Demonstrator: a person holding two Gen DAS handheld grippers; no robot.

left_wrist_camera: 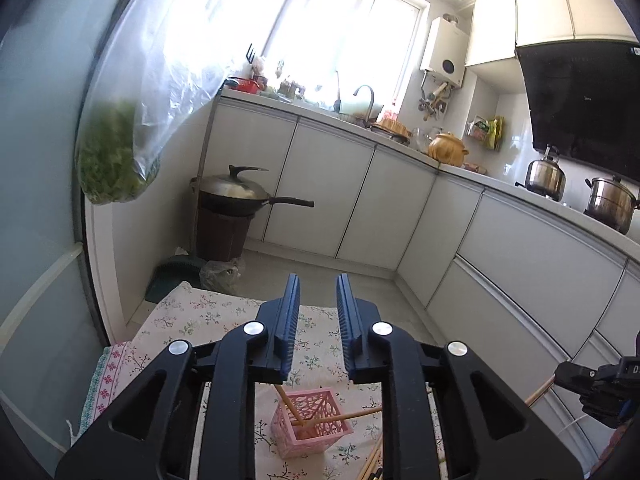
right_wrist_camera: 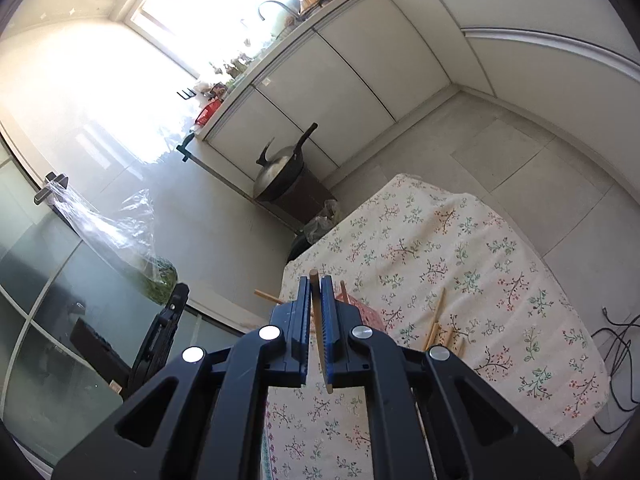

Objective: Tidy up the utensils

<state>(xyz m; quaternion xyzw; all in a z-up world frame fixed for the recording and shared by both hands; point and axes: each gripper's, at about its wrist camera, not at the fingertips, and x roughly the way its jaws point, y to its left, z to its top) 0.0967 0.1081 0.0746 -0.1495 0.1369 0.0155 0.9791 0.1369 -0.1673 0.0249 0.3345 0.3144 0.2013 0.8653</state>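
A pink lattice holder (left_wrist_camera: 310, 420) stands on the floral tablecloth (left_wrist_camera: 192, 320), below and behind my left gripper's fingertips, with two wooden chopsticks (left_wrist_camera: 289, 404) leaning in it. My left gripper (left_wrist_camera: 318, 280) is open, with nothing between its fingers. My right gripper (right_wrist_camera: 317, 284) is shut on one wooden chopstick (right_wrist_camera: 320, 344), which runs lengthwise between the pads and sticks out at both ends. In the right wrist view the holder (right_wrist_camera: 362, 308) is mostly hidden behind the fingers. Several loose chopsticks (right_wrist_camera: 438, 330) lie on the cloth to its right. The right gripper (left_wrist_camera: 600, 384) shows at the left view's right edge.
A lidded wok (left_wrist_camera: 236, 196) rests on a dark stool past the table's far corner. A plastic bag of greens (left_wrist_camera: 108, 152) hangs at the left by the glass door. White cabinets (left_wrist_camera: 360, 200) and a counter with pots line the far side. Cables (right_wrist_camera: 616, 360) lie on the floor.
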